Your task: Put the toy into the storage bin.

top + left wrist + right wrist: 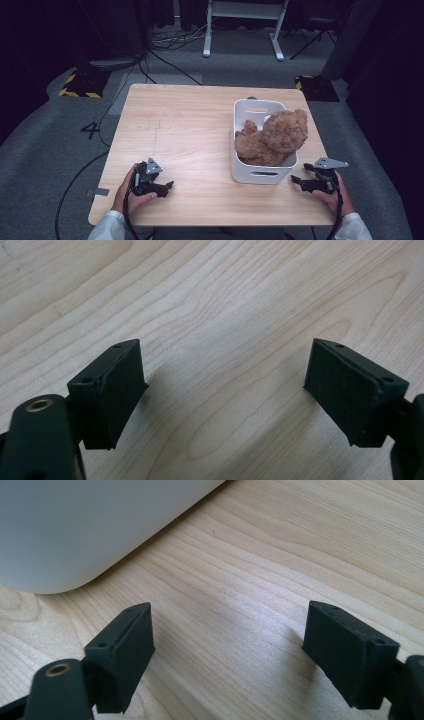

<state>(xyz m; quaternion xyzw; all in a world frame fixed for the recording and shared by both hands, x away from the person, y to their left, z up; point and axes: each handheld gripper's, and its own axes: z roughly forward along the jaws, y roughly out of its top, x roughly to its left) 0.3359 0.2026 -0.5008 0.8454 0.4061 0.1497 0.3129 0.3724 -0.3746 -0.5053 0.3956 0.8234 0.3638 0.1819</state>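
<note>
A brown plush teddy bear lies stuffed in a white plastic basket on the right half of the wooden table. My left gripper rests low at the table's front left, open, with bare wood between its jaws. My right gripper sits just right of the basket's near corner, open and holding nothing. In the right gripper view the basket wall curves across the upper left, close to the jaws.
Dark floor surrounds the table, with cables and a white desk frame beyond the far edge. Yellow-black marked plates lie on the floor at both far corners.
</note>
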